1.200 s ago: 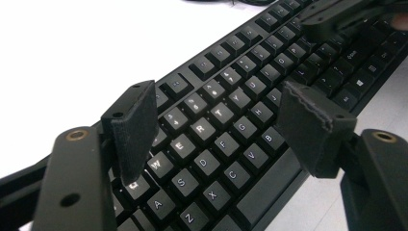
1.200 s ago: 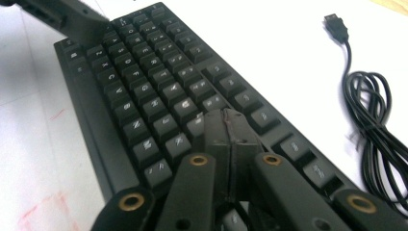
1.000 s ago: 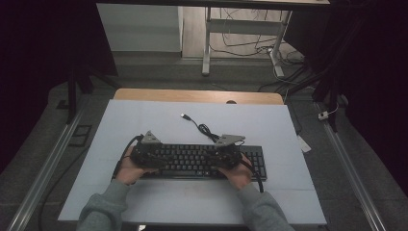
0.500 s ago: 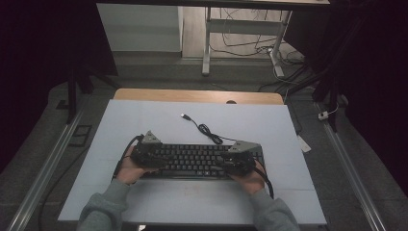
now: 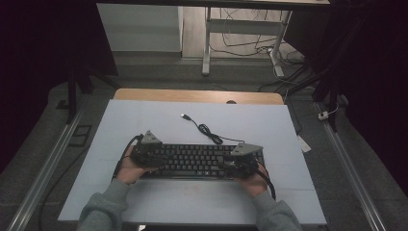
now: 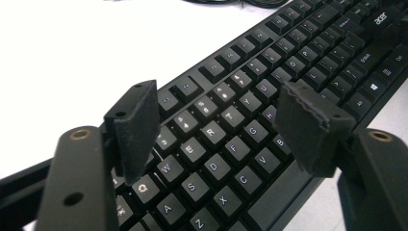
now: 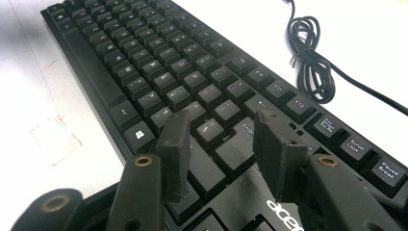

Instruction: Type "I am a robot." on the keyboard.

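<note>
A black Acer keyboard [image 5: 195, 161] lies flat on the pale table [image 5: 192, 202], near its front. Its cable [image 5: 208, 131] runs off the back in a small coil and ends in a loose USB plug [image 5: 184, 116]. My left gripper [image 5: 144, 154] is over the keyboard's left end. In the left gripper view it [image 6: 216, 96] stands open just above the letter keys [image 6: 226, 125], gripping nothing. My right gripper [image 5: 243, 163] is over the right end. In the right gripper view it [image 7: 220, 120] stands open, less widely, above the keys [image 7: 159, 62] near the Enter key, with the coiled cable [image 7: 310, 62] beyond.
A wooden strip [image 5: 192, 95] edges the table's far side. Metal rails [image 5: 43, 178] run along the floor on both sides. Desk legs [image 5: 207, 43] and loose wires [image 5: 240, 43] lie beyond the table. Faint red marks [image 7: 53, 134] show on the surface in front of the keyboard.
My right gripper slid right along the keyboard toward its right end, then stopped. The left gripper and the keyboard have stayed in place.
</note>
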Available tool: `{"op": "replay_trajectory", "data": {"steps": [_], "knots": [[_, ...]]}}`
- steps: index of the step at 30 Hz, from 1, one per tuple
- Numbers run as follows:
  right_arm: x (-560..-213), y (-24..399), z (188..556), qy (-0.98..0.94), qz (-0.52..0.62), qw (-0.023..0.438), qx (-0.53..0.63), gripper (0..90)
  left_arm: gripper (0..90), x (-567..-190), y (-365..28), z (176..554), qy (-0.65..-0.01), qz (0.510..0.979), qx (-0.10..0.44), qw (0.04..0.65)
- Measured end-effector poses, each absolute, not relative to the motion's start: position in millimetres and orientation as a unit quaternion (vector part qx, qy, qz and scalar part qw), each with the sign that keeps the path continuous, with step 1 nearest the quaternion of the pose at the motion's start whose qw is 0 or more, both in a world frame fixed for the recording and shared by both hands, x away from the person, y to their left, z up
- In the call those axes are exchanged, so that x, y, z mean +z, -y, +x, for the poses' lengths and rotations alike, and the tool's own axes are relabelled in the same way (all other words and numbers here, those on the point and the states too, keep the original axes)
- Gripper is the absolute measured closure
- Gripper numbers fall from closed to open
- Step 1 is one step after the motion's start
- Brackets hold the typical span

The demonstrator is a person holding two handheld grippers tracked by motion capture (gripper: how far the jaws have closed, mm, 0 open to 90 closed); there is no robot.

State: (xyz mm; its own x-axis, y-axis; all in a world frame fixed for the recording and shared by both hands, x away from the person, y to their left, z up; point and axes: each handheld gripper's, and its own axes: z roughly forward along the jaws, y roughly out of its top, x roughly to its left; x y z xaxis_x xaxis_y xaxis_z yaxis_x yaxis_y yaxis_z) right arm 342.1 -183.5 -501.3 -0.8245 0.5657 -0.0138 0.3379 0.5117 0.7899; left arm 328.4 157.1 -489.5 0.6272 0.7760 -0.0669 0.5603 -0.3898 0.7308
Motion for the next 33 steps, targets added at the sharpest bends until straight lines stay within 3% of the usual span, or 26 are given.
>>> {"op": "replay_trajectory", "data": {"steps": [7,17,33], "knots": [[-501,184,342,-0.86,0.262,0.136,0.416,57.5,46.6,-489,-156,327,-0.405,0.818,0.154,0.379],[-501,182,342,-0.861,0.262,0.137,0.414,57.4,88.1,-490,-153,327,-0.396,0.82,0.148,0.386],[-503,180,343,-0.864,0.261,0.136,0.409,57.1,89.1,-514,-132,336,-0.393,0.837,0.145,0.351]]}}
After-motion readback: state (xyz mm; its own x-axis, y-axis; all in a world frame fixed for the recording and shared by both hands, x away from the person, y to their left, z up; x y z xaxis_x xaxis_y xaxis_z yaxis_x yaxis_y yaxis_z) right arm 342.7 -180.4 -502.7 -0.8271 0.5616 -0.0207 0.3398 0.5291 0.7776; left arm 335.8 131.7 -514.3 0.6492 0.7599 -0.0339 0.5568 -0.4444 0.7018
